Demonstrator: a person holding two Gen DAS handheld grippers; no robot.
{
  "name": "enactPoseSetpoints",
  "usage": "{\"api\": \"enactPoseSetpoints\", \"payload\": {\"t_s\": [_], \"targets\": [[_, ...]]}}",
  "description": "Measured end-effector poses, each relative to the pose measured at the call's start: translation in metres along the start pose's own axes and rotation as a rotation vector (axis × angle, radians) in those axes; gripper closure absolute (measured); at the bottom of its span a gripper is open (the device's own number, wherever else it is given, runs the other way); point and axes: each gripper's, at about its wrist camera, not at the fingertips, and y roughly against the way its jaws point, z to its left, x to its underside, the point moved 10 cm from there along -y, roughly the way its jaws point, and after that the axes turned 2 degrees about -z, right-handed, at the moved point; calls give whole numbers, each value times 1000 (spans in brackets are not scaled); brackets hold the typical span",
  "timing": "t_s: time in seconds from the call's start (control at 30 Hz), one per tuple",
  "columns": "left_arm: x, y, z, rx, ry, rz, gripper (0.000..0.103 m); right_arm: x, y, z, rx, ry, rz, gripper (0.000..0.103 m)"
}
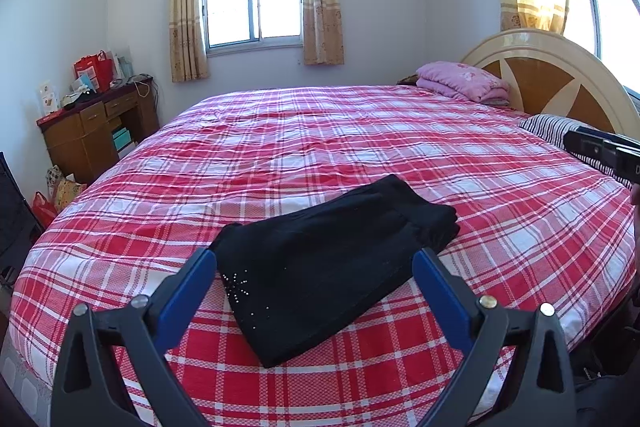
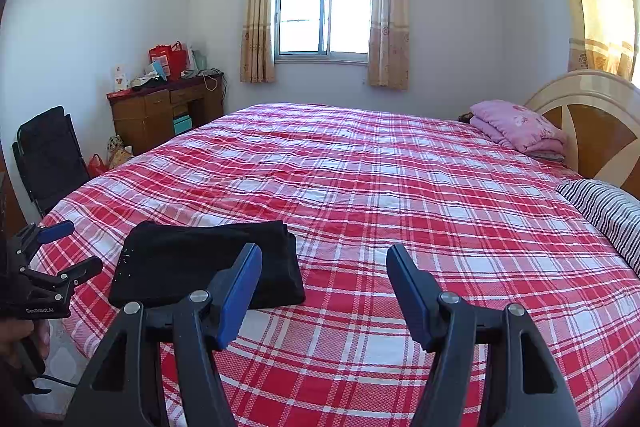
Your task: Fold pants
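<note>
two grippers are being held above the near edge of the bed (image 1: 320, 147), both with jaws spread wide and nothing between them. black pants (image 1: 332, 259) are lying already folded into a compact rectangle on the red plaid sheet, near the front edge, slightly left of the bed's middle. left gripper (image 1: 316, 263) is being held just over the bundle, not touching as far as can be told; right gripper (image 2: 324, 283) is being held to the right of the pants (image 2: 208, 263), over bare sheet. left gripper (image 2: 60, 247) is also being seen at the left edge of the right wrist view, released.

folding is being judged as nearly or fully done; the step in hand is likely a final tidy or release. for doing it well, layers should be pressed flat from above rather than pinched, so the stack is not being dragged or unfolded, and edges should be kept aligned.

long axis of the bundle is running diagonally in the left view, from near-left to far-right; the beaded-decoration end is pointing toward the near-left, the stacked fold edges toward the far-right
</note>
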Motion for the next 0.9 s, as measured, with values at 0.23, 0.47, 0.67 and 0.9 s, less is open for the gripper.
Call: {"api": "enactPoseSetpoints", "payload": {"t_s": [0.23, 0.47, 0.67, 0.9], "targets": [[0, -1, 3, -12, -3, 7, 0, 1, -1, 0, 2, 6, -1, 37], [-3, 1, 5, -52, -21, 1, 0, 1, 0, 2, 12, 23, -7, 37], [-5, 4, 8, -83, -23, -15, 0, 2, 1, 5, 16, 36, -9, 37], [-7, 4, 13, -88, 1, -20, 0, 2, 2, 11, 22, 68, -16, 37]]}}
